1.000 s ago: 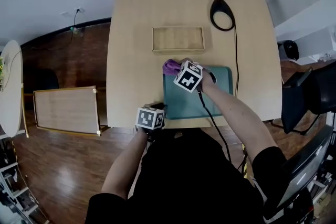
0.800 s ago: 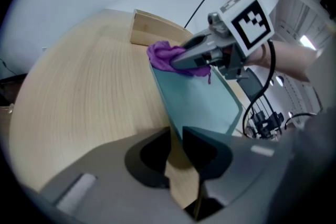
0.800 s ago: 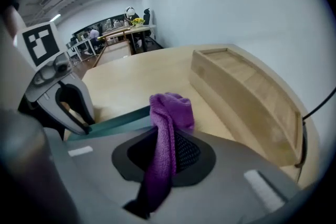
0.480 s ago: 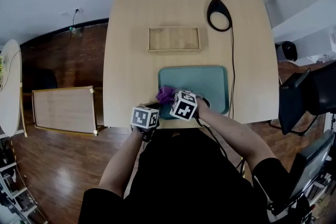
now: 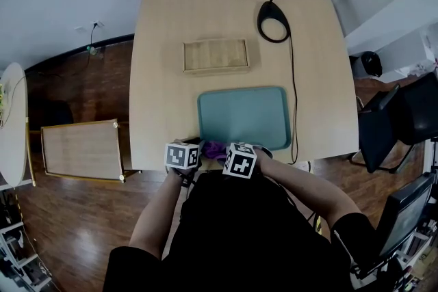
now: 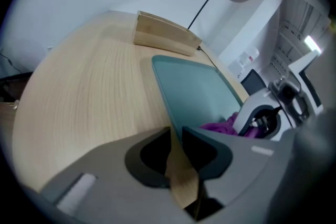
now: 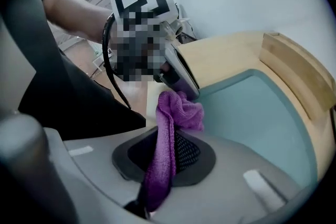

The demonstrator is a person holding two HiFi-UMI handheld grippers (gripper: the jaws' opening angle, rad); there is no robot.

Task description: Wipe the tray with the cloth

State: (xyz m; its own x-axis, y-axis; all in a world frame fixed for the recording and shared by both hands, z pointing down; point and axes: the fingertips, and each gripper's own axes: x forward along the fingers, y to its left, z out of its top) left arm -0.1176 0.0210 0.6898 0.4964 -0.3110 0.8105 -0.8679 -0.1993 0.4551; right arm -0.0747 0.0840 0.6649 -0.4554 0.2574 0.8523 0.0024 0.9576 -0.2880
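Observation:
The teal tray (image 5: 250,113) lies flat on the wooden table, close to its near edge. My right gripper (image 5: 230,154) is shut on the purple cloth (image 5: 213,148), which sits at the tray's near-left corner. In the right gripper view the cloth (image 7: 169,134) is bunched between the jaws and hangs over the tray's (image 7: 252,107) corner. My left gripper (image 5: 192,146) is just left of that corner. In the left gripper view its jaws (image 6: 176,131) stand together with only wood showing behind them, right beside the tray's (image 6: 194,86) left rim.
A shallow wooden box (image 5: 215,55) lies beyond the tray. A black desk lamp stands with its base (image 5: 274,12) at the far right, and its cord (image 5: 293,106) runs down the tray's right side. A chair (image 5: 390,126) is to the right of the table.
My right gripper has dragged the cloth from the tray's far-left corner down its left side to the near-left corner. The left gripper stays at the near edge.

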